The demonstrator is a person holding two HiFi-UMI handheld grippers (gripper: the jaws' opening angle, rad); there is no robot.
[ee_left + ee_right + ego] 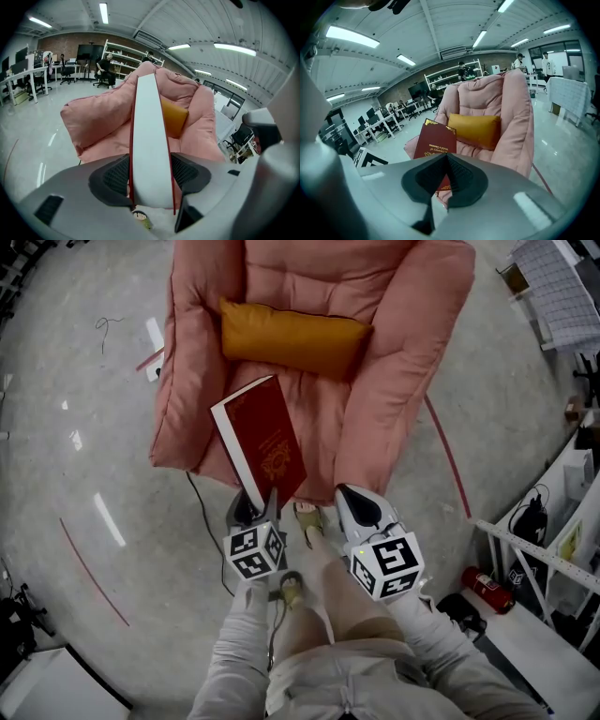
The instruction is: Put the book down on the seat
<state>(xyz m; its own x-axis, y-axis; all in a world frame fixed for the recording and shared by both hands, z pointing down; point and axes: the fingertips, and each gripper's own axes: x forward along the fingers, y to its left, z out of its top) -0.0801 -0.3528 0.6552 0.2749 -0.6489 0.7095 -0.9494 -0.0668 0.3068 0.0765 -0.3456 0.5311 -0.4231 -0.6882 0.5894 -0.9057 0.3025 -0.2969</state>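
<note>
A dark red hardback book [265, 439] with gold print is held up over the front of a pink cushioned armchair seat [314, 413]. My left gripper [260, 505] is shut on the book's lower end; in the left gripper view its white page edge [150, 140] stands between the two dark pads. My right gripper [349, 505] hangs just right of it, jaws shut and holding nothing, in front of the chair's right arm. From the right gripper view the book's cover [436, 140] shows beside an orange cushion [474, 130].
The orange cushion [293, 337] lies across the back of the seat. The person's sandalled feet [307, 522] stand on the grey floor just before the chair. A black cable [204, 521] runs from the chair's left front. White shelving [553, 549] and a red extinguisher [487, 589] stand at right.
</note>
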